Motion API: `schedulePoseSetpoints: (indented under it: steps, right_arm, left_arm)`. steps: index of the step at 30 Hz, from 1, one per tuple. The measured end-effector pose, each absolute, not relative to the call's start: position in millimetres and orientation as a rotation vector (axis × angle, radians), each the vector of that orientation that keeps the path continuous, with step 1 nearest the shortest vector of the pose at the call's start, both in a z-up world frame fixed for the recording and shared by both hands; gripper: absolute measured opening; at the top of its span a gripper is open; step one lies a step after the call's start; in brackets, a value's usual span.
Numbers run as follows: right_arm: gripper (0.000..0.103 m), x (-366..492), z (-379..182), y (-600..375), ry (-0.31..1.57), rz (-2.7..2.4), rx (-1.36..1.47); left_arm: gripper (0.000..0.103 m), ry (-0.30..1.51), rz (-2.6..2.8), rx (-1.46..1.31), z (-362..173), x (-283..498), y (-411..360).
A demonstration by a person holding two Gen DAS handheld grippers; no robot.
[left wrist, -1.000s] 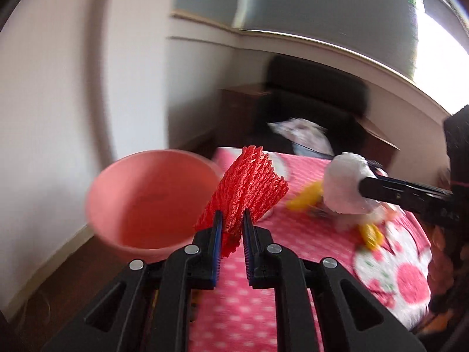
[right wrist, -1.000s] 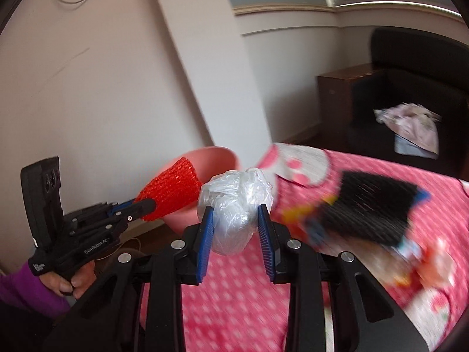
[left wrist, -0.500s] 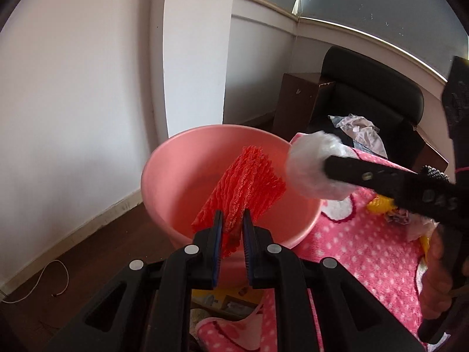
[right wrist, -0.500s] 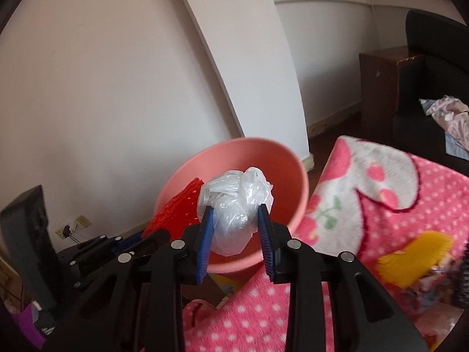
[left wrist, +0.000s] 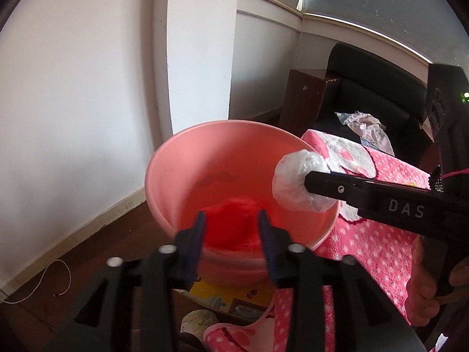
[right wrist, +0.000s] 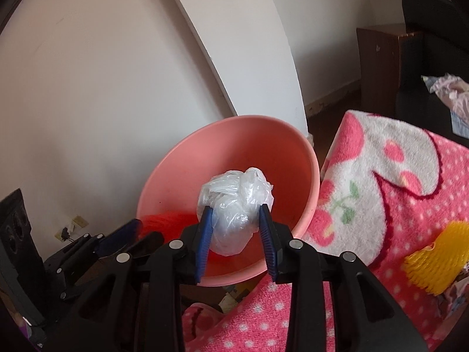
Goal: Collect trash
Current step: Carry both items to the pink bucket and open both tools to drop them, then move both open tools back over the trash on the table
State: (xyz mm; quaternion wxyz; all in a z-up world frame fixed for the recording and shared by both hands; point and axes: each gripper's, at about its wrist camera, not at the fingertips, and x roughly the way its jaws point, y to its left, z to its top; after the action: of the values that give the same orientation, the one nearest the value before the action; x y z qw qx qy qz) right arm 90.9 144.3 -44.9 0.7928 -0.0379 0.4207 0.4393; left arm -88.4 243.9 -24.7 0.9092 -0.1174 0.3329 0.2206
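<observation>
Left wrist view
- Left hand-held gripper (left wrist: 231, 226): its jaws have just been opening and stand apart, with nothing pressed between the pads.
- Red foam net (left wrist: 231, 223): blurred, loose inside the pink basin just ahead of and below the fingertips, seen through the gap between them.
- Pink basin (left wrist: 187, 158): directly ahead of the fingers, beside the edge of the pink blanket (left wrist: 378, 234).
- Right hand-held gripper (left wrist: 304, 183): reaches in from the right, over the basin's right rim, with a ball of clear plastic bag (left wrist: 296, 182) at its tip.
- Hand (left wrist: 425, 290): grips that tool's handle at lower right.

Right wrist view
- Right hand-held gripper (right wrist: 236, 223): jaws have just been opening a little; the plastic bag (right wrist: 237, 205) sits between the blue pads, which touch its sides.
- Basin (right wrist: 281, 138): straight ahead, under the bag.
- Red net (right wrist: 170, 218): in the basin, left of the fingertips.
- Left hand-held gripper (right wrist: 132, 234): low left, its tips at the basin's near rim.
- Yellow foam net (right wrist: 436, 261): on the blanket (right wrist: 416, 193), far right.
</observation>
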Motion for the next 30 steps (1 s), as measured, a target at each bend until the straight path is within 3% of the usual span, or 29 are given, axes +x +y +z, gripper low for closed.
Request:
schedulePoseSetpoints:
  steps: [7,16,30]
  right_arm:
    - [0.04,96,-46,142,0.932,0.949,-0.052]
    - [0.041,87,-32,131,0.879,0.959,-0.075]
    - [0.041,49,2,26,0.727,0.867,-0.082]
  left_arm:
    - [0.046,0.671,0.474,-0.266,-19,-96,245]
    - [0.046,0.635,0.461,-0.281,-6,-107,238]
    - [0.046,0.59,0.301,-0.213,19,-99,180]
